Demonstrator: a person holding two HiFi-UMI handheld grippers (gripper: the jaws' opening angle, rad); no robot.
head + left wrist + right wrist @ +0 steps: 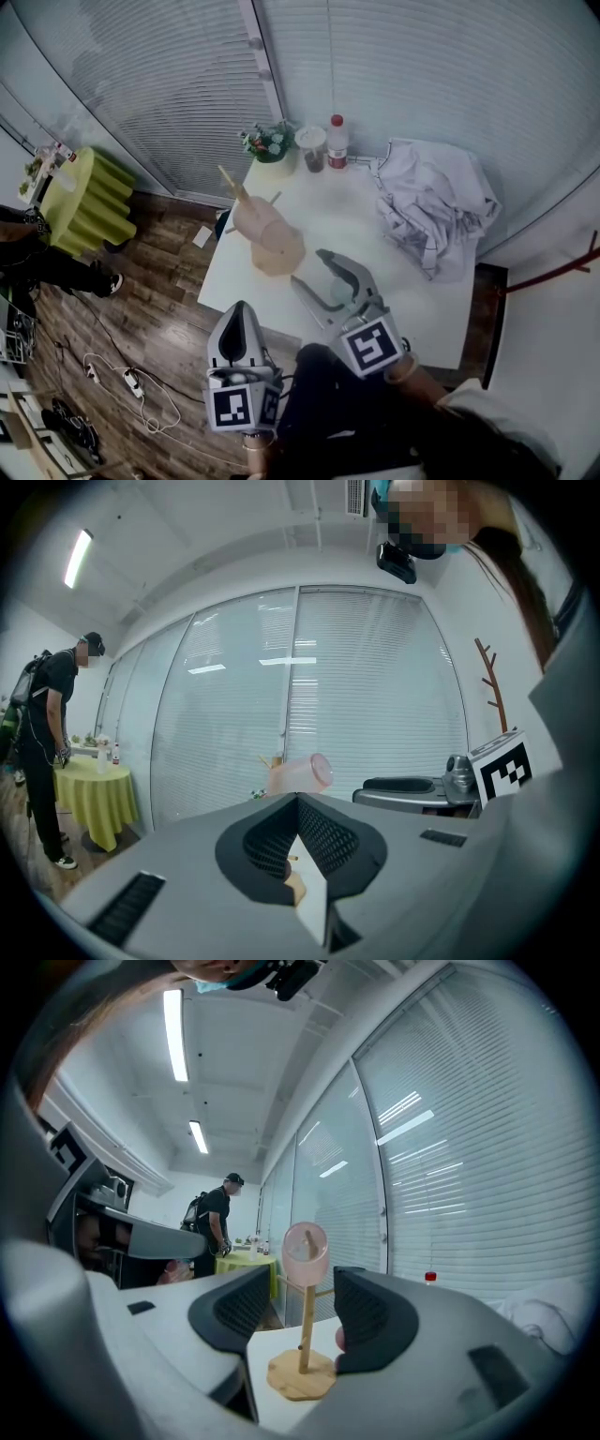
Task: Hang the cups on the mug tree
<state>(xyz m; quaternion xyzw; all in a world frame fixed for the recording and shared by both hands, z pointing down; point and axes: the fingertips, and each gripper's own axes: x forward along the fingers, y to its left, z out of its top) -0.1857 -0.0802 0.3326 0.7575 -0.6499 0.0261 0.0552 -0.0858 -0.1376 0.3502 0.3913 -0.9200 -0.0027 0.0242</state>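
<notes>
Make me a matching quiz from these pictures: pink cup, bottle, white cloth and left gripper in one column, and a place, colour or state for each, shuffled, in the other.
Things:
1. pink cup
2. bottle
3. white cloth
4. left gripper

Place, colour or state:
A. jaws together, nothing between them
B. crumpled at the right side of the table
C. on the mug tree
D. red cap

Pairs: 1-C, 2-D, 3-B, 4-A.
</notes>
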